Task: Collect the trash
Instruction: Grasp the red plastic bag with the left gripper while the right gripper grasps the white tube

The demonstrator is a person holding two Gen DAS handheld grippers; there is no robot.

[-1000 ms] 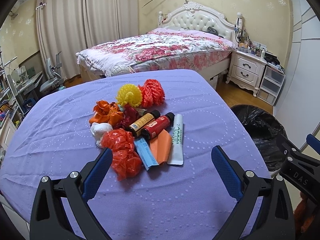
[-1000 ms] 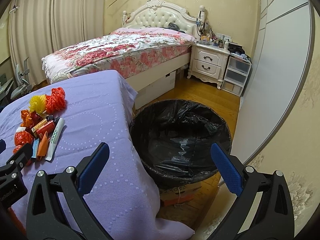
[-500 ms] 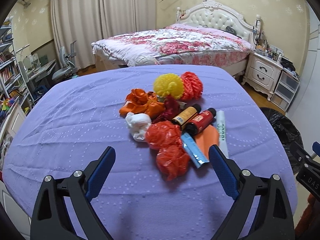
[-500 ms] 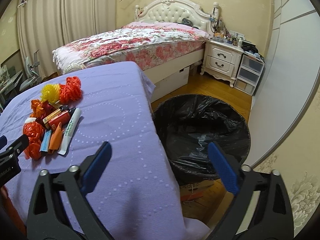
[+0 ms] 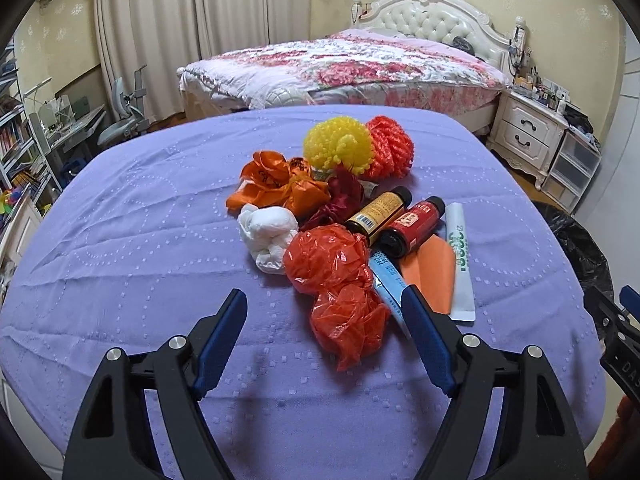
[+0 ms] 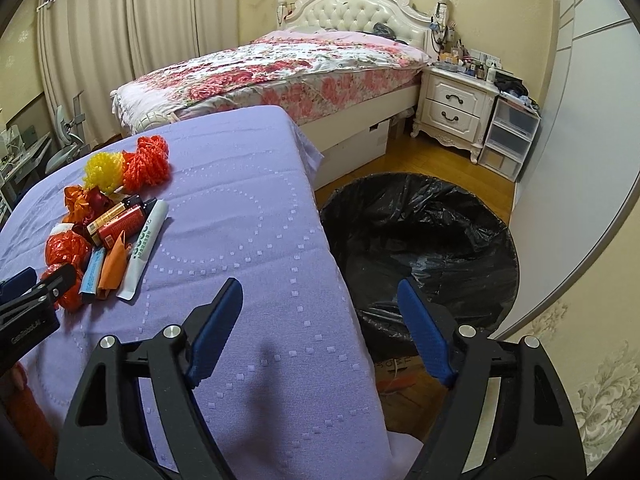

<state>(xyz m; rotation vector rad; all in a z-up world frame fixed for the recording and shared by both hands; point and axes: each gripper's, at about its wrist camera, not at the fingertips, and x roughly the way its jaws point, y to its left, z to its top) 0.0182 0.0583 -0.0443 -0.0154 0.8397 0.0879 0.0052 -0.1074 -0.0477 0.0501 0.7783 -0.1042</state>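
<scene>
A heap of trash lies on the purple table (image 5: 120, 248): a crumpled red plastic bag (image 5: 340, 280), a white wad (image 5: 268, 236), orange wrappers (image 5: 276, 184), yellow (image 5: 336, 146) and red mesh balls (image 5: 390, 146), two small bottles (image 5: 400, 216), a white tube (image 5: 460, 256). My left gripper (image 5: 324, 312) hovers just before the red bag, its jaws closing, nothing pressed between them. My right gripper (image 6: 320, 304) hangs over the table's right edge beside the black-lined trash bin (image 6: 420, 240), jaws closing on nothing. The heap (image 6: 104, 224) sits to its left.
A flowered bed (image 5: 352, 68) stands behind the table, a white nightstand (image 6: 456, 112) and plastic drawers (image 6: 508, 136) at the right. A desk and chair (image 5: 120, 120) stand at the far left. The right gripper (image 5: 620, 336) shows at the left view's right edge.
Both grippers' jaws have narrowed. The left gripper has swung left and drawn nearer the trash heap, so the red bag now lies between its fingertips. The right view shifted slightly toward the table.
</scene>
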